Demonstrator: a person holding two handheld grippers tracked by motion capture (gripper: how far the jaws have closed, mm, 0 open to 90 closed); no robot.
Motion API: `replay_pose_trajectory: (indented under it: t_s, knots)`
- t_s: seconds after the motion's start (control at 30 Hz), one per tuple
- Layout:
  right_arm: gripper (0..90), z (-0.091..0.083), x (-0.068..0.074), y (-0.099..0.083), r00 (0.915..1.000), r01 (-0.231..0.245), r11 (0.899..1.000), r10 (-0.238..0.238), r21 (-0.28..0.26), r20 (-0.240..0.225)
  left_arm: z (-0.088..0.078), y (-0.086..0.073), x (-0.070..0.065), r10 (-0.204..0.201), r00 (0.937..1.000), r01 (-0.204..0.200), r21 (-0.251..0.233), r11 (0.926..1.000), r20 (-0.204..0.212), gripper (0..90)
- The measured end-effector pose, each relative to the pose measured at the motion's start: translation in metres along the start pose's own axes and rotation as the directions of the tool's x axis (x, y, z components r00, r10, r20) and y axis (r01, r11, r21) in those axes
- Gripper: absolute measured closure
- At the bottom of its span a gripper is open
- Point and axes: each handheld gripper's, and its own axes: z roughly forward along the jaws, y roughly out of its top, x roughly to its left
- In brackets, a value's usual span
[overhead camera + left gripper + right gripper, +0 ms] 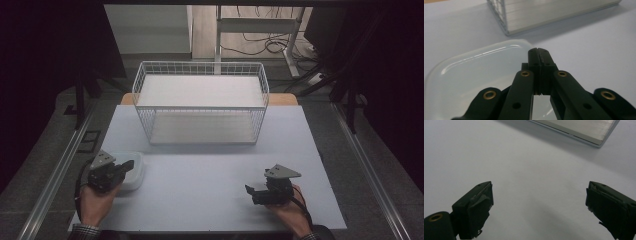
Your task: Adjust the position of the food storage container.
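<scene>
L gripper (127,166): jaws fully together, pad to pad, nothing between; tips over white lid (133,170), contact w/ it can't tell.
Lid: flat on table (210,175), near-left corner, well apart from basket (200,102).
R gripper (251,191): jaws wide apart, nothing between, over bare table at near right.

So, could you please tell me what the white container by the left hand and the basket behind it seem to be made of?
The white container looks like translucent, glossy plastic: milky, with soft light streaks along its rounded rim. The basket appears to be white-coated metal wire, judging by its thin grid walls; the flat panel on its floor looks like matt, faintly brushed sheet, possibly metal or plastic.
</scene>
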Motion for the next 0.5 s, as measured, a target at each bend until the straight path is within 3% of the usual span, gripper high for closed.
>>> replay_pose_trajectory:
  t_s: [0.07, 0.13, 0.2, 0.27, 0.5]
  knots:
    - [7.7, 0.000, 0.000, 0.000, 1.0000, 0.000, 1.000, 0.000, -0.001, -0.001, -0.001, 0.000, 0.003, -0.002, 1.0000, 0.002, -0.003, 1.0000, -0.008, 89.9]
    - [8.0, 0.001, 0.001, 0.000, 1.0000, 0.004, 1.000, -0.004, 0.008, -0.004, -0.006, -0.002, 0.015, -0.026, 0.9983, 0.026, -0.014, 0.9996, -0.053, 89.9]
    - [8.0, 0.001, 0.001, 0.000, 1.0000, 0.004, 1.000, -0.004, 0.011, -0.004, -0.007, -0.003, 0.019, -0.036, 0.9971, 0.035, -0.021, 0.9992, -0.067, 89.9]
    - [8.0, 0.001, 0.001, 0.000, 1.0000, 0.008, 1.000, -0.008, 0.014, -0.004, -0.015, -0.008, 0.036, -0.077, 0.9891, 0.074, -0.030, 0.9968, -0.125, 89.9]
    - [8.7, 0.002, -0.002, -0.001, 1.0000, 0.001, 1.000, -0.001, 0.019, -0.006, -0.024, -0.020, 0.062, -0.155, 0.9693, 0.146, -0.063, 0.9874, -0.191, 90.0]
